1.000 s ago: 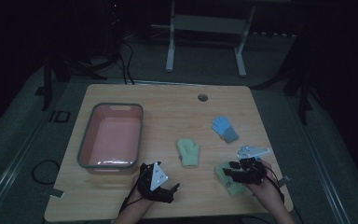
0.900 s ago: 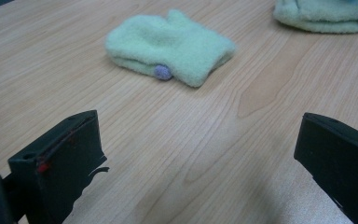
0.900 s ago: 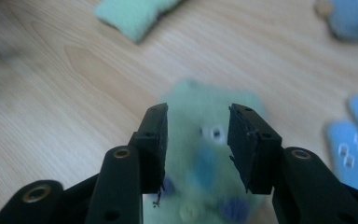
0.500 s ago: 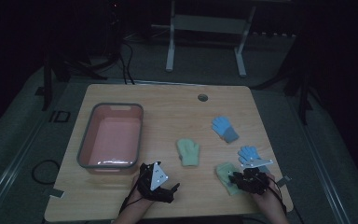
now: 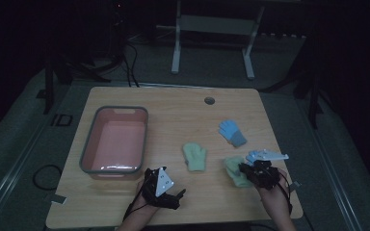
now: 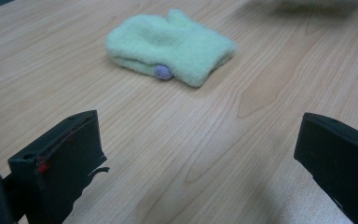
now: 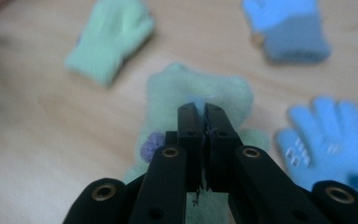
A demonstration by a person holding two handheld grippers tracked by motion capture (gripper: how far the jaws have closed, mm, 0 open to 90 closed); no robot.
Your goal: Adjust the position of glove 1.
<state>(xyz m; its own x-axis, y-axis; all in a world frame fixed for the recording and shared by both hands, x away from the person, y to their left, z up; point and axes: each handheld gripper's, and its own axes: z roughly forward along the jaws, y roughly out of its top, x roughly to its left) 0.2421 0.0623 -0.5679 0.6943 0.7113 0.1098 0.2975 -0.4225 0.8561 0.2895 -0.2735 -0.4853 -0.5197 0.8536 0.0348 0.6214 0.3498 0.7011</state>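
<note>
**Desk:** What am I looking at, biggest thing first?

**Operator:** A wooden table [image 5: 173, 110] under both of my tongs. A pink tub [image 5: 119, 109] with a grey rim stands well off to the outer side of my left tongs [image 6: 196, 158], farther up the table than they are.

**Desk:** And the tongs themselves?

**Operator:** My left tongs hang open with their jaws wide apart. There is bare wood between the jaws and they touch nothing. My right tongs [image 7: 204, 112] have just been closing and their jaws now stand together. As far as I can make out, they are pinching a fold of the first green mitten [image 7: 223, 88] at the tips. That mitten lies straight under and ahead of those tips, on the table.

**Desk:** What else is within reach?

**Operator:** A second green mitten [image 6: 168, 44] lies flat ahead of my left tongs, clear of both jaws. From my right tongs it sits ahead and to the left, apart from the pinched one. A pale blue glove [image 7: 331, 135] lies just to the right of my right tongs, close beside the pinched mitten. A darker blue glove [image 7: 286, 28] lies farther ahead on that side.

**Desk:** Smallest detail?

**Operator:** A purple button [image 6: 162, 71] sits on the near edge of the second mitten. A blurred purple spot [image 7: 151, 145] shows on the pinched one, just left of my right jaws.
</note>
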